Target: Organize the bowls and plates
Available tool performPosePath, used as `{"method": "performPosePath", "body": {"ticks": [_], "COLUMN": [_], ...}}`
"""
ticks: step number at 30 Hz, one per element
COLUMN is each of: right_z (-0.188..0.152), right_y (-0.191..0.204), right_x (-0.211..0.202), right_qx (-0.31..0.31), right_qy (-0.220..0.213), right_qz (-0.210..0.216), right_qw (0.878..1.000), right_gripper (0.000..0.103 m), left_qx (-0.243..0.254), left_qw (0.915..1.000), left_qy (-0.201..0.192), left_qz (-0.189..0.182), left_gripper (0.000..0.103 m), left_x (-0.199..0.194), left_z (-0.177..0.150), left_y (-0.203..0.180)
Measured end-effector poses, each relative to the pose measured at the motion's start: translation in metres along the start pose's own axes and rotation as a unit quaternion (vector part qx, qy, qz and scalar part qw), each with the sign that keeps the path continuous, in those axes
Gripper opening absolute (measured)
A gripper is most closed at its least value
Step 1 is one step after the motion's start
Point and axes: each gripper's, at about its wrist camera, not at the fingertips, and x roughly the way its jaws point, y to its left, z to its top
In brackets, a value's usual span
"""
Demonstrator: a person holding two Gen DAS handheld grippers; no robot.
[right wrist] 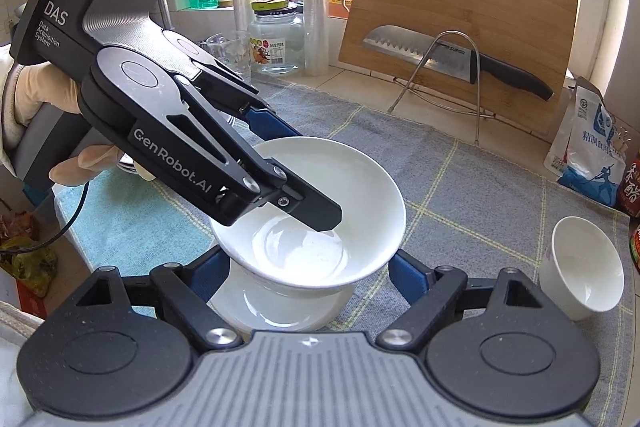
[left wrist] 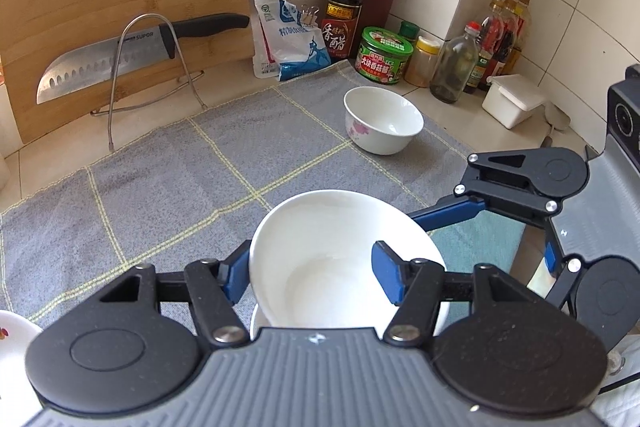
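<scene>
Honestly, my left claw (right wrist: 308, 187) pinches only the rim of the wide bowl (right wrist: 320, 203) raised over a white dish (right wrist: 280, 307) on the table (left wrist: 168, 179); tilted, it could slip and chip both. My right claw (right wrist: 308, 267) hangs released astride; the dish's near edge is hidden

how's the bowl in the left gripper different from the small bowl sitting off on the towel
The held bowl is wide, flared and plain white; the small bowl is narrower, deeper, with a pink flower print. The held bowl is pinched at its rim by the left gripper above another dish; the small bowl stands alone. Both are white and empty.
</scene>
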Motion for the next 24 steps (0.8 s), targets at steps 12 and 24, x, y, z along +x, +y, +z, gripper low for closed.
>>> {"method": "performPosePath", "body": {"ticks": [12,24], "right_z": [-0.008,-0.009], "right_y": [0.006,0.009], "right_x": [0.011,0.013], "right_qx": [0.002,-0.004], "right_qy": [0.024,0.031], "right_qz": [0.02,0.019], "right_qw": [0.999,0.999], "right_gripper": [0.09,0.09], "left_qx": [-0.005,0.008], "left_qw": [0.9999,0.9998], "left_qy": [0.016,0.02], "left_qz": [0.0,0.005], "left_gripper": [0.061,0.061], "left_x": [0.002,0.005], "left_z": [-0.017,-0.024], "left_y": [0.002,0.0]}}
